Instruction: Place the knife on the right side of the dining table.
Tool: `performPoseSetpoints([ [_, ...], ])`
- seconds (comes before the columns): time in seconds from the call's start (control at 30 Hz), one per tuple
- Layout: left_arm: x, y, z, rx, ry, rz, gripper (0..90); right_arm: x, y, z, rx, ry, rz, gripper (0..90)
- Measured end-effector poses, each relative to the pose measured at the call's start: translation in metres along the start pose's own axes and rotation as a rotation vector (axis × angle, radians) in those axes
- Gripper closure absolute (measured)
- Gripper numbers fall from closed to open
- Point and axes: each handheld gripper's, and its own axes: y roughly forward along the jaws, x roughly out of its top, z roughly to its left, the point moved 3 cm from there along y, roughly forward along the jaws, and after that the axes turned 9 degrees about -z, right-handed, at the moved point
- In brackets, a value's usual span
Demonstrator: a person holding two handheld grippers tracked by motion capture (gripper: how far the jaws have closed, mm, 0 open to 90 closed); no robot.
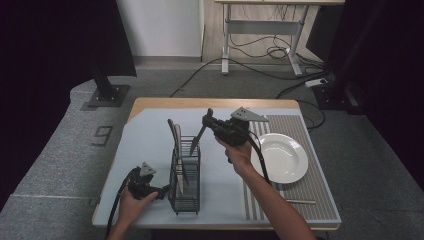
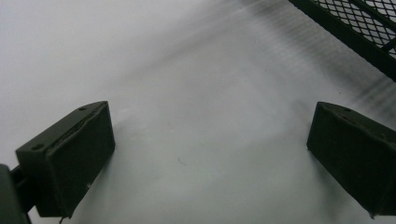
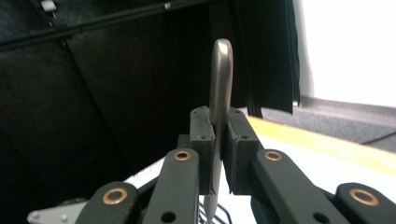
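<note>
Two grippers were at work over the pale blue table mat [image 1: 150, 135]. The right gripper [image 1: 207, 122], raised above the far end of the black wire caddy [image 1: 185, 177], had its jaws clamped on the handle of a piece of metal cutlery [image 1: 199, 135]; the right gripper view showed the rounded handle end [image 3: 221, 79] standing up between the two pads, pinched flat on both sides. From the high view the cutlery slanted down and to the left, with its lower end at the caddy's top rim (whether it was a knife or something else could not be told at this size). Other utensils [image 1: 176, 142] already stood upright in the caddy, leaning a little toward the far side.

The left gripper [image 1: 162, 192] sat low by the near left corner of the caddy, held in the person's left hand [image 1: 131, 202]. Its jaws stood wide apart with nothing between them; the left gripper view looked down on bare mat, and the caddy's mesh wall [image 2: 369, 28] crossed the upper right corner.

A white plate [image 1: 295, 162] rested on the striped placemat [image 1: 315, 187] to the right, well apart from the caddy.
</note>
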Motion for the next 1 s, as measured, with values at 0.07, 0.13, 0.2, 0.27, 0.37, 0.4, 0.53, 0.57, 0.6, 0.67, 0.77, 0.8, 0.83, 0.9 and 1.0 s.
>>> performPoseSetpoints([
  [0.07, 0.000, 0.000, 0.000, 0.000, 0.000, 0.000, 0.2, 0.008, -0.005, 0.001, 0.012, -0.003, -0.019, 83.4],
  [0.13, 0.000, 0.000, 0.000, 0.001, -0.001, 0.000, 0.2, 0.017, -0.011, 0.003, 0.022, -0.021, -0.039, 83.4],
  [0.2, 0.000, 0.000, 0.000, 0.000, 0.000, 0.001, 0.2, 0.025, -0.016, 0.004, 0.020, -0.032, -0.059, 83.4],
  [0.27, 0.000, 0.000, 0.000, 0.000, 0.001, 0.001, 0.2, 0.031, -0.021, 0.002, 0.019, -0.030, -0.080, 83.4],
  [0.37, 0.000, 0.000, 0.000, 0.000, 0.001, 0.001, 0.2, 0.039, -0.029, -0.001, 0.010, -0.028, -0.103, 83.4],
  [0.4, 0.000, 0.000, 0.000, 0.001, 0.001, 0.001, 0.2, 0.041, -0.032, -0.003, 0.003, -0.028, -0.107, 83.4],
  [0.53, 0.000, 0.000, 0.000, 0.000, 0.000, 0.001, 0.2, 0.046, -0.040, -0.011, -0.003, -0.008, -0.128, 83.4],
  [0.57, 0.000, 0.000, 0.000, 0.001, 0.001, 0.001, 0.2, 0.047, -0.042, -0.013, -0.004, -0.002, -0.135, 83.4],
  [0.6, 0.000, 0.000, 0.000, 0.000, 0.000, 0.001, 0.2, 0.048, -0.045, -0.014, -0.010, -0.002, -0.139, 83.4],
  [0.67, 0.000, 0.000, 0.000, 0.001, 0.001, 0.001, 0.2, 0.049, -0.048, -0.017, -0.030, -0.015, -0.141, 83.4],
  [0.77, 0.000, 0.000, 0.000, 0.001, 0.001, 0.001, 0.2, 0.049, -0.052, -0.020, -0.035, -0.009, -0.135, 83.4],
  [0.8, 0.000, 0.000, 0.000, 0.001, 0.001, 0.001, 0.2, 0.048, -0.054, -0.022, -0.048, -0.016, -0.127, 83.4],
  [0.83, 0.000, 0.000, 0.000, 0.001, 0.001, 0.001, 0.2, 0.047, -0.055, -0.024, -0.052, -0.018, -0.122, 83.4],
  [0.9, 0.000, 0.000, 0.000, 0.000, 0.001, 0.001, 0.2, 0.043, -0.055, -0.028, -0.070, -0.024, -0.111, 83.4],
  [1.0, 0.000, 0.000, 0.000, 0.000, 0.001, 0.001, 0.2, 0.037, -0.055, -0.037, -0.098, -0.032, -0.096, 83.4],
])
